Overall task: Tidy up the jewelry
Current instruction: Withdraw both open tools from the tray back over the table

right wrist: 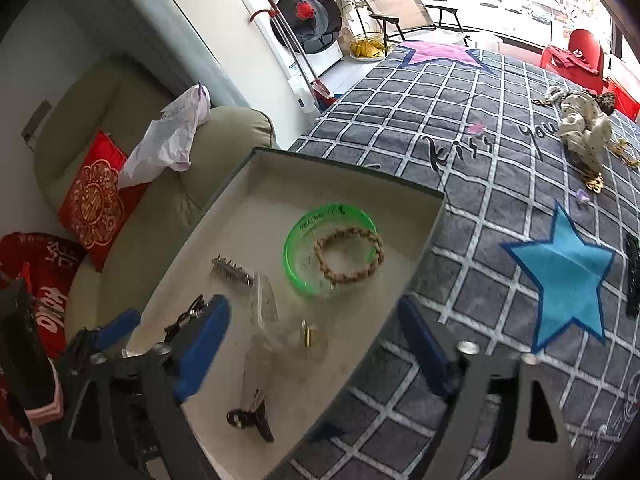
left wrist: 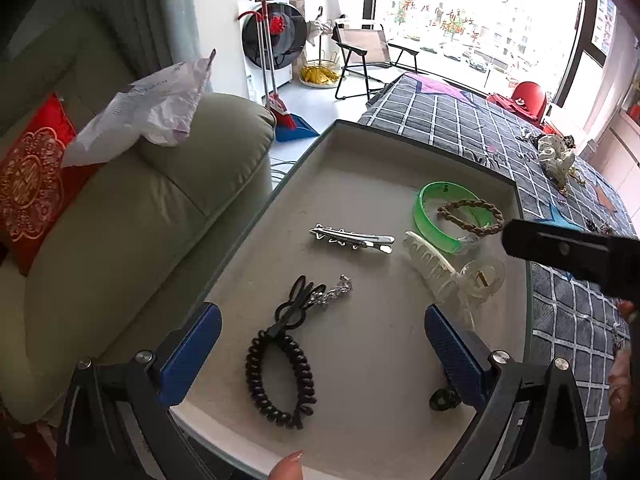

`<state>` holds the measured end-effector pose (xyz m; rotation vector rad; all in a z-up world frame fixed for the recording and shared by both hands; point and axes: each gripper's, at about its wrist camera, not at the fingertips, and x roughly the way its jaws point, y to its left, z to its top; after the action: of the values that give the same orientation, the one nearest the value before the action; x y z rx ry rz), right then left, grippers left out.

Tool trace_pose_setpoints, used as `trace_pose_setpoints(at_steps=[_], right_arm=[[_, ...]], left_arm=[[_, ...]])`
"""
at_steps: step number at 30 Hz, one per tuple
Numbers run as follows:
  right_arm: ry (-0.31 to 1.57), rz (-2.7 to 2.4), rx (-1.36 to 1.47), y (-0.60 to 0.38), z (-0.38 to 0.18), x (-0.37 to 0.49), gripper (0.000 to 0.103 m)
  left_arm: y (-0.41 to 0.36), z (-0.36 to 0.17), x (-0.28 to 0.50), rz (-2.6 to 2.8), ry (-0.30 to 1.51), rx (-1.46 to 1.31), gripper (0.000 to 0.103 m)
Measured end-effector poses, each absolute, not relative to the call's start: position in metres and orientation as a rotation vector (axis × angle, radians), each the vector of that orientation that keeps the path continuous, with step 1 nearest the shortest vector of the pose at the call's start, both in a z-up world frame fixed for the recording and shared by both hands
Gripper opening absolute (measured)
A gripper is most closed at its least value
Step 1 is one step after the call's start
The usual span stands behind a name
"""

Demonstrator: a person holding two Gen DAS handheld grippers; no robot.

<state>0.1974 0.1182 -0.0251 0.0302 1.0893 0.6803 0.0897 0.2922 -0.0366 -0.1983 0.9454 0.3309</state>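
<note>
A shallow grey tray (left wrist: 400,136) (right wrist: 340,164) lies on the checked cloth. It holds a green bangle (left wrist: 430,220) (right wrist: 296,256), a braided brown bracelet (left wrist: 472,218) (right wrist: 348,256), a silver clip (left wrist: 352,237) (right wrist: 232,270), a clear claw clip (left wrist: 440,270) (right wrist: 272,312), a black bunny clip with a silver chain (left wrist: 304,300), a black coil hair tie (left wrist: 280,376) and a small black clip (left wrist: 442,398) (right wrist: 252,416). My left gripper (left wrist: 322,344) is open above the coil tie, holding nothing. My right gripper (right wrist: 314,344) is open over the tray's near right edge, above the claw clip and not touching it.
More jewelry and a spotted scrunchie (left wrist: 556,156) (right wrist: 580,128) are piled on the checked cloth (right wrist: 480,184) at the far right. A beige sofa (left wrist: 140,220) with a red cushion (left wrist: 32,184) and a plastic bag (left wrist: 152,108) stands left of the tray.
</note>
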Motion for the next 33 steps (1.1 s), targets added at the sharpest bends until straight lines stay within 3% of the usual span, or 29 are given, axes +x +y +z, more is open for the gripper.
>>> trace_pose_setpoints(at_steps=[1, 3, 33], right_arm=[[1.088, 0.680, 0.026, 0.117, -0.025, 0.194, 0.091], [1.081, 0.680, 0.020, 0.115, -0.023, 0.188, 0.103], [1.010, 0.495, -0.060, 0.042, -0.006, 0.070, 0.103]], left_arm=[[0.292, -0.037, 0.087, 0.335, 0.946, -0.197, 0.102], [0.292, -0.037, 0.085, 0.340, 0.950, -0.198, 0.102], [0.252, -0.005, -0.012, 0.355, 0.841, -0.212, 0.102]])
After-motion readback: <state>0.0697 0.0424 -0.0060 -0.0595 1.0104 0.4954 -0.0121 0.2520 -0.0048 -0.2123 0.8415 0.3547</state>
